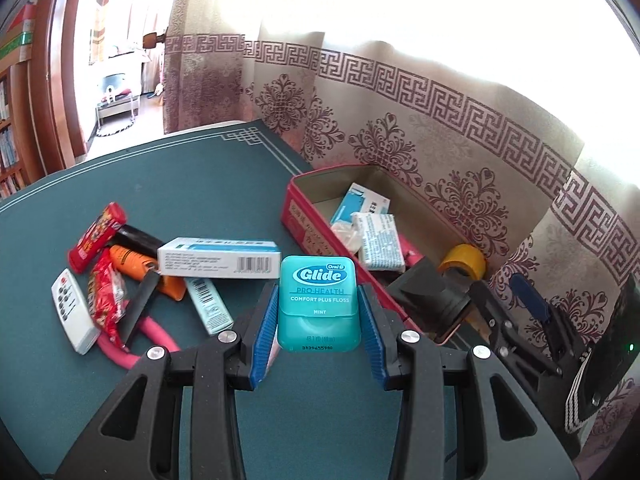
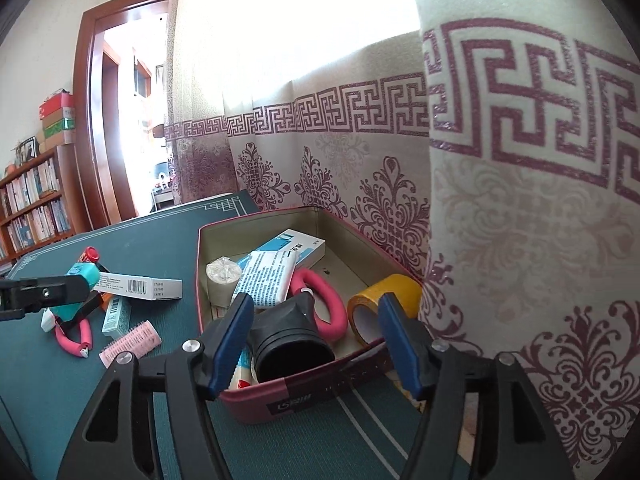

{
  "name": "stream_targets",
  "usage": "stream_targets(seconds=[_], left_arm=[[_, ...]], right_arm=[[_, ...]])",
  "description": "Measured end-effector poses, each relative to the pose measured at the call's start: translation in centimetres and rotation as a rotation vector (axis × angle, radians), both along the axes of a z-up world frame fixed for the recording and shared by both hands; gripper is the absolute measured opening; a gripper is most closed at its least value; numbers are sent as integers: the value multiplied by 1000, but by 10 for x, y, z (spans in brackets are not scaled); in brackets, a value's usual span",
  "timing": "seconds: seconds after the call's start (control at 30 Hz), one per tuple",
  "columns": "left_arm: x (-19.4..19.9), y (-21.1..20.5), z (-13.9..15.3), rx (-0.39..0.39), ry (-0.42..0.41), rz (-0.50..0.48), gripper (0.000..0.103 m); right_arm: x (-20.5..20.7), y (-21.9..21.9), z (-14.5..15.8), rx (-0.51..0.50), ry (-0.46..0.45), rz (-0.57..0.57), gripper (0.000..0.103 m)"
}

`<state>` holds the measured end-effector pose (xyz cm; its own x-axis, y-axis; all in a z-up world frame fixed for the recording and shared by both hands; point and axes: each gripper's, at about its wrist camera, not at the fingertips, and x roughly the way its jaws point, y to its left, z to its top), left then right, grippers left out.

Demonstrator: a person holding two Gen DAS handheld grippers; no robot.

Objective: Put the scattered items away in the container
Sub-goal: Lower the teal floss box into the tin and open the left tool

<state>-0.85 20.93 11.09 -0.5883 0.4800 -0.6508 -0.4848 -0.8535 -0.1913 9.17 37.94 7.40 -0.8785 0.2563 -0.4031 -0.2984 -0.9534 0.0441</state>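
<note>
A teal Glide floss box (image 1: 318, 304) hangs above the green table, and my left gripper (image 1: 318, 294) is shut on it, blue pads pressing both sides. The same floss box (image 2: 82, 278) shows at the left of the right wrist view. The red tin (image 1: 308, 236) stands to the right by the curtain. My right gripper (image 2: 316, 304) stands open over the tin's (image 2: 288, 396) near end. Below its jaws a black cup-shaped piece (image 2: 292, 348) lies in the tin, free of the pads. A yellow tape roll (image 2: 384, 292), a pink ring and white boxes lie inside too.
Loose on the table left of the tin: a white barcoded box (image 1: 218, 260), a red tube (image 1: 96, 236), an orange item (image 1: 132, 260), a white remote (image 1: 74, 312), a red packet (image 1: 106, 296), a pink hair roller (image 2: 130, 338). A patterned curtain (image 2: 520, 220) hangs close behind the tin.
</note>
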Motion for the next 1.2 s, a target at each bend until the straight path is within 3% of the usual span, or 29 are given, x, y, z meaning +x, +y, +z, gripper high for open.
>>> stream_targets(seconds=[0.2,0.57,0.67,0.73,0.83,1.0,1.13,1.2], left_arm=[[-16,50,8,8,24,-85,43],[-45,104,-17,19,-21,-147,43],[-49,102,-22,19,-45,-137,44],[-49,97,-24,24,-52,-120,50],[-46,85,-21,34,-35,-86,57],[-44,67,-13,14,-10,-41,58],[-41,43,-12,11,1,13,71],[-41,30,-13,10,7,38,71]], right_arm=[[9,-1,-1,6,25,-14,76],[10,9,-6,-44,18,-50,76],[9,11,-7,-51,11,-55,77],[9,12,-7,-54,11,-59,77],[9,11,-8,-51,9,-59,77],[7,8,-8,-35,1,-61,78],[7,6,-8,-24,-4,-63,79],[6,6,-7,-20,-6,-66,79]])
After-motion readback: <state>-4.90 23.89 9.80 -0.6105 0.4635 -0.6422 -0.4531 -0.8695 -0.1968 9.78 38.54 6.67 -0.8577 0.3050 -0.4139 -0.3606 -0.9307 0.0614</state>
